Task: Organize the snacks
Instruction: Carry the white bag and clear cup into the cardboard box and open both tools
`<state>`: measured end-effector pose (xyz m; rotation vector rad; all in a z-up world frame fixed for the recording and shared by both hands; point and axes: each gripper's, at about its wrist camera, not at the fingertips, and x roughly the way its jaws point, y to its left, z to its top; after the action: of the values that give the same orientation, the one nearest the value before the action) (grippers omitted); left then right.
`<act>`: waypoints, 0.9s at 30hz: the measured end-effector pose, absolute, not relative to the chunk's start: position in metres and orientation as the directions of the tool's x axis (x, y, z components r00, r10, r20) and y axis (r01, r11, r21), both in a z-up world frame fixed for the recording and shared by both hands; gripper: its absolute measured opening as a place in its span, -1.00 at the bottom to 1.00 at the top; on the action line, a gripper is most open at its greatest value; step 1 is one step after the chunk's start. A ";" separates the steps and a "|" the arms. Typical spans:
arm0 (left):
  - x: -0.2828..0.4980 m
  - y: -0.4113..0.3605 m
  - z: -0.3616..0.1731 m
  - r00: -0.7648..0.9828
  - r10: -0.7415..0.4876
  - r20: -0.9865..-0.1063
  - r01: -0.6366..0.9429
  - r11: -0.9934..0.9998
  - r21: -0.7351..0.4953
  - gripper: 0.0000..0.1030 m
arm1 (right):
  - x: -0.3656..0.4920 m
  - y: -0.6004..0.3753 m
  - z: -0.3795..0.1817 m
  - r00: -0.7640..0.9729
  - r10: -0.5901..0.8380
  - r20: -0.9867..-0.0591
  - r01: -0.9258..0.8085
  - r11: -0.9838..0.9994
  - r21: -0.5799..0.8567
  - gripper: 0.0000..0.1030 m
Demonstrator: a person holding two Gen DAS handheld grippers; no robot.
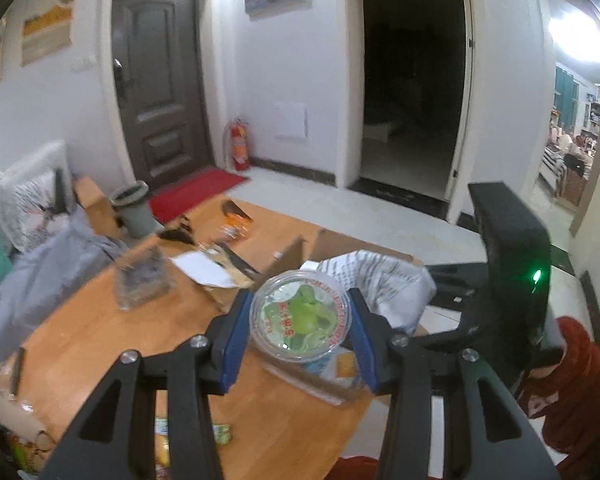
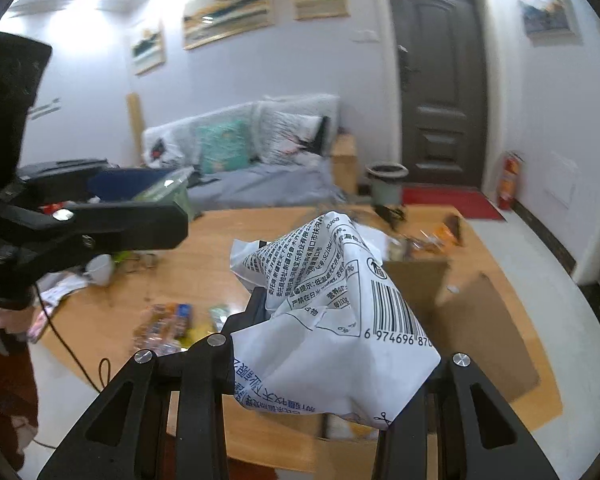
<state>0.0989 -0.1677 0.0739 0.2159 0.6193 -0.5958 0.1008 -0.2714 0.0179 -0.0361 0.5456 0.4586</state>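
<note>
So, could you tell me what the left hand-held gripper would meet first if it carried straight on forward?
Probably the white snack bag just beyond the jelly cup held by the left hand-held gripper, though depth is unclear.

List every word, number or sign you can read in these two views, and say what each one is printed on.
"6 974696 87", cut off at the edge: under the barcode on the white snack bag in the right claw.
"100g": same bag, nutrition table.
Chinese small print on that bag: mostly too blurred and creased to quote.
Red ring text on the jelly cup in the left claw: unreadable.
</note>
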 end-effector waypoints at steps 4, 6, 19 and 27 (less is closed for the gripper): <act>0.126 -0.202 0.046 0.591 -0.440 -0.677 0.594 0.805 -0.004 -0.15 | 0.124 -0.295 -0.012 0.728 0.387 -0.566 -0.387 0.913 0.126 -0.39; 0.138 -0.214 0.033 0.564 -0.424 -0.709 0.596 0.803 -0.005 -0.15 | 0.134 -0.302 -0.025 0.716 0.376 -0.588 -0.371 0.919 0.135 -0.39; 0.173 -0.239 0.005 0.526 -0.362 -0.769 0.569 0.822 0.002 0.17 | 0.172 -0.313 -0.061 0.656 0.350 -0.668 -0.349 0.926 0.143 -0.21; 0.167 -0.223 0.012 0.555 -0.361 -0.750 0.550 0.835 0.005 0.51 | 0.158 -0.314 -0.058 0.700 0.330 -0.633 -0.350 0.931 0.099 0.30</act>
<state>0.1669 -0.2227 0.0124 0.2514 0.8214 -0.5445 0.1579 -0.3142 -0.0576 -0.0301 0.6985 0.3792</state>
